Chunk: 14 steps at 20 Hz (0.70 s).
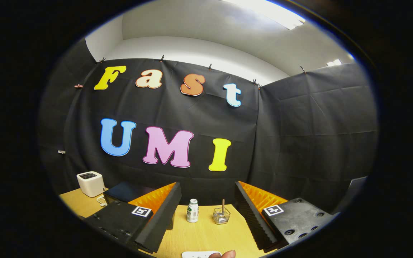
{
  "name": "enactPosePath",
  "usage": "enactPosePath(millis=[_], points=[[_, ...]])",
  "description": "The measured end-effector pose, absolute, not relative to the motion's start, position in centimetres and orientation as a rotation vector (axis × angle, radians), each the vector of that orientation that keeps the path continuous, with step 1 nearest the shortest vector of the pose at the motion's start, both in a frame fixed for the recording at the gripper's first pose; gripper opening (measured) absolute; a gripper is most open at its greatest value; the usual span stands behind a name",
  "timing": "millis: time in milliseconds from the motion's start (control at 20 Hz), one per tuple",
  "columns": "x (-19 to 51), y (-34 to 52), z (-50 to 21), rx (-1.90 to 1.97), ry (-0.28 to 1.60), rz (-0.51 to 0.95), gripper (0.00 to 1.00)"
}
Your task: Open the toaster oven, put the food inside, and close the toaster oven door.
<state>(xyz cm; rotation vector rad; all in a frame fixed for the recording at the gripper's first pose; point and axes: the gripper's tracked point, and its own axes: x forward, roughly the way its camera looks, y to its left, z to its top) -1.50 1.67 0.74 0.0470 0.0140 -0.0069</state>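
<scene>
Our tongs (208,211) stand spread wide, gripping nothing. Beyond the fingers on the desk (206,236) sit a small bottle (192,210) and a wire basket (221,216). The white box (90,183) off to the left may be the toaster oven; nothing is begun.

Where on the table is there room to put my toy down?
The best bare spot is the wooden table between the open jaws of the gripper, short of the small white bottle and the wire basket. It gets crowded beyond the left finger, where a white box, a cable and a dark flat thing sit together.
</scene>
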Motion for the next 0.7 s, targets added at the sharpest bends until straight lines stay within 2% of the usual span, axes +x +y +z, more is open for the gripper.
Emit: enactPosePath(millis=[400, 700], points=[[-0.8, 4.1, -1.0, 0.089, 0.063, 0.013, 0.97], [2.4, 14.4, -4.3, 0.155, 0.123, 0.087, 0.98]])
